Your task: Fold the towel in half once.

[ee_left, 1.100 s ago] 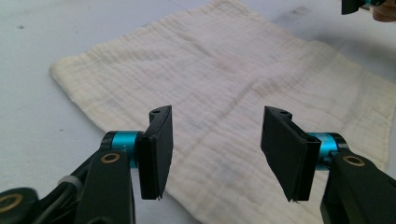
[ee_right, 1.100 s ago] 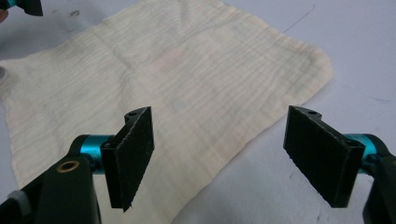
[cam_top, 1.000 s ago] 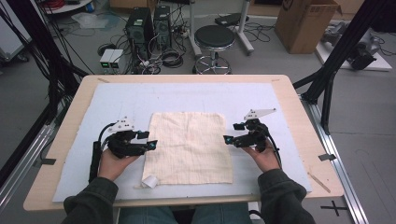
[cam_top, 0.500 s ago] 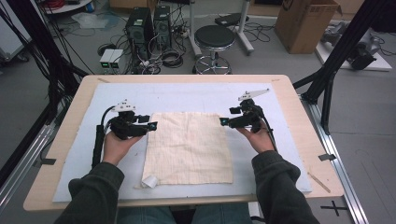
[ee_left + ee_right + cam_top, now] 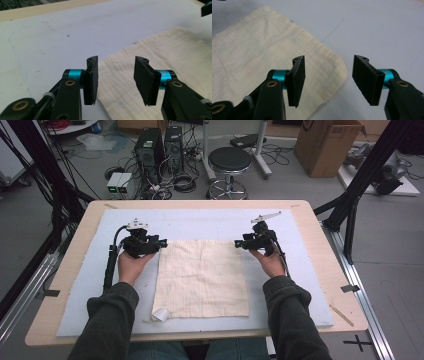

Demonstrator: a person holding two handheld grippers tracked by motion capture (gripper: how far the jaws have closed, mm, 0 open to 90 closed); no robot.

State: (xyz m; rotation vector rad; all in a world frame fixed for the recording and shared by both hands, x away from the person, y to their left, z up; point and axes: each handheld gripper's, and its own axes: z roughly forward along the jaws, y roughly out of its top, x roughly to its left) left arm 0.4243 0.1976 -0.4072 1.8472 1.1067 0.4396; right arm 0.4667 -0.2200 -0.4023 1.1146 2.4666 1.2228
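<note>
A cream square cloth point(image 5: 202, 277) lies flat on the pale mat point(image 5: 200, 220); its near left corner point(image 5: 160, 315) is turned up. My left gripper point(image 5: 161, 241) is at the cloth's far left corner and my right gripper point(image 5: 239, 243) at its far right corner, both pointing inward. In the left gripper view the gripper point(image 5: 116, 75) stands open over the cloth point(image 5: 162, 50) edge. In the right gripper view the gripper point(image 5: 328, 75) is open around the rounded corner of the cloth point(image 5: 262, 45). Both pairs of jaws have just been closing, and their pads do not press the fabric.
The mat covers most of the wooden table point(image 5: 320, 235). A thin wooden stick point(image 5: 341, 315) lies near the front right edge. Beyond the table stand a black stool point(image 5: 229, 160), computer towers point(image 5: 160, 145) and a cardboard box point(image 5: 327, 142). Black frame struts point(image 5: 350, 205) flank both sides.
Both hands have slid away from me along the cloth's side edges to its far corners. The jaws of both grippers stand narrower than before.
</note>
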